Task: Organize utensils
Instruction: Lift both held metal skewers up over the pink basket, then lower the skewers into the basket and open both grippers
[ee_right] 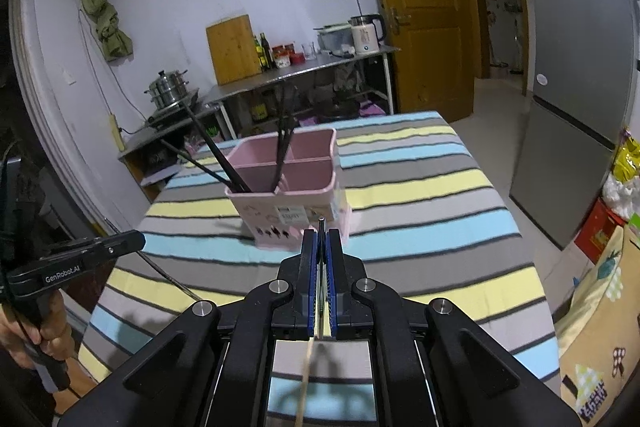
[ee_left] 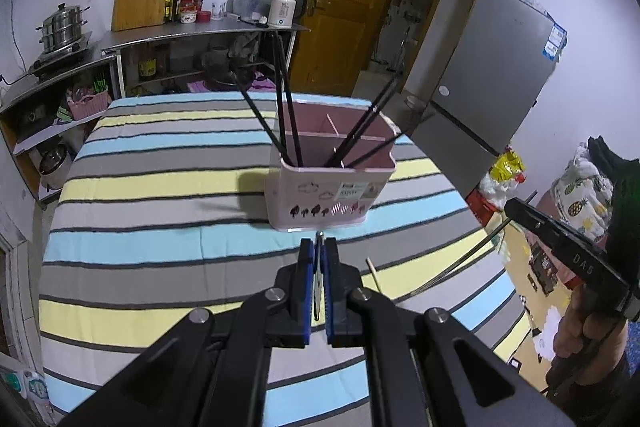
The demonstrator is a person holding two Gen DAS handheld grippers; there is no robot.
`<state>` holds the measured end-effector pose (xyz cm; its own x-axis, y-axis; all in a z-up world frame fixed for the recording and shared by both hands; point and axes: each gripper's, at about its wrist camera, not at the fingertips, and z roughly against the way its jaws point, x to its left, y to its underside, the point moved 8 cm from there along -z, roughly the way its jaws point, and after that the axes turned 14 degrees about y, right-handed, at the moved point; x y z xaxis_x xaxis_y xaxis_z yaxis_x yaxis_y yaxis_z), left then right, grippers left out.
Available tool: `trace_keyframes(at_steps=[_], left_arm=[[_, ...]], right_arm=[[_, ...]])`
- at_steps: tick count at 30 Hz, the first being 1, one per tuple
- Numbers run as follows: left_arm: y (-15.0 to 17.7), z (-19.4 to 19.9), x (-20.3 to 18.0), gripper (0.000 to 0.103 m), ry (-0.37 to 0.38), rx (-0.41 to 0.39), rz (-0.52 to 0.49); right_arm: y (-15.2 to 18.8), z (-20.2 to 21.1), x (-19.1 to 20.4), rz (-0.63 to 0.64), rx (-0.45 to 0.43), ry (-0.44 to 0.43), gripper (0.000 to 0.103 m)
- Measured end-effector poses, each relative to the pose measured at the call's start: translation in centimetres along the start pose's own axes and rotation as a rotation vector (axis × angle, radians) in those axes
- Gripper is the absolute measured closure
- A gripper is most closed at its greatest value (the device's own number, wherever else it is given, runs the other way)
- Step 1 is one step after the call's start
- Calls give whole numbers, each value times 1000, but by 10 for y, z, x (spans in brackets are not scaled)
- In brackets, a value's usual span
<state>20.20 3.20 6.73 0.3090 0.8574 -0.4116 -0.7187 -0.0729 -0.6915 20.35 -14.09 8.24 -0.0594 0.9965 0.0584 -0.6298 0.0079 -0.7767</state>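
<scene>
Closest to me, the left gripper (ee_left: pixel 319 247) is sitting with its blue pads nearly together, pinching a thin metal utensil (ee_left: pixel 318 269) that is poking out just past the tips. The right gripper (ee_right: pixel 321 239) is doing much the same: jaws narrow, clamped on a slim metal-tipped chopstick (ee_right: pixel 321 227) whose pale wooden end (ee_right: pixel 306 379) is trailing back under the mechanism. Both are hovering over the striped tablecloth (ee_left: pixel 160 195), just short of the pink utensil holder (ee_left: pixel 332 187).

From the left wrist view I am also seeing the right gripper's body off to the right side, with a long thin rod (ee_left: pixel 456 267) slanting across the cloth beneath it, and a short wooden stick end (ee_left: pixel 373 269) lying close to my left fingertips.

The holder is standing upright near the middle of the table, divided into compartments. Black chopsticks (ee_left: pixel 286 107) are leaning out of it, fanning left and right, and these are crossing the space above the near compartments. From the right wrist view the compartment nearest me (ee_right: pixel 308 173) is looking free of sticks.

Further back, a metal shelf counter (ee_right: pixel 304 67) is carrying a wooden cutting board (ee_right: pixel 234 49), bottles and jars, a white kettle (ee_right: pixel 366 33) and a steamer pot (ee_right: pixel 170 87). A yellow door (ee_right: pixel 420 7) and a grey fridge (ee_right: pixel 576 67) are standing to the right.
</scene>
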Motion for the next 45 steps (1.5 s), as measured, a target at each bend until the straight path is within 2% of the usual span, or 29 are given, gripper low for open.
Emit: trace_keyframes(at_steps=[15,24,32,45], left_arm=[[-79,13,-4,98,28,-133,8],[-118,2,3,98,28,-181,15],[-122,-22,12,98,34,-166,26],[-102,-63,30,98,20,-91,52]], right_arm=[[-66,3,37,-37,-138,-78,99],[-103,-18,58,-54,-196,-88,99],[-107,-47,66,-45,-192,-73,99],[-81,-93,75,-15,-115,-65,99]])
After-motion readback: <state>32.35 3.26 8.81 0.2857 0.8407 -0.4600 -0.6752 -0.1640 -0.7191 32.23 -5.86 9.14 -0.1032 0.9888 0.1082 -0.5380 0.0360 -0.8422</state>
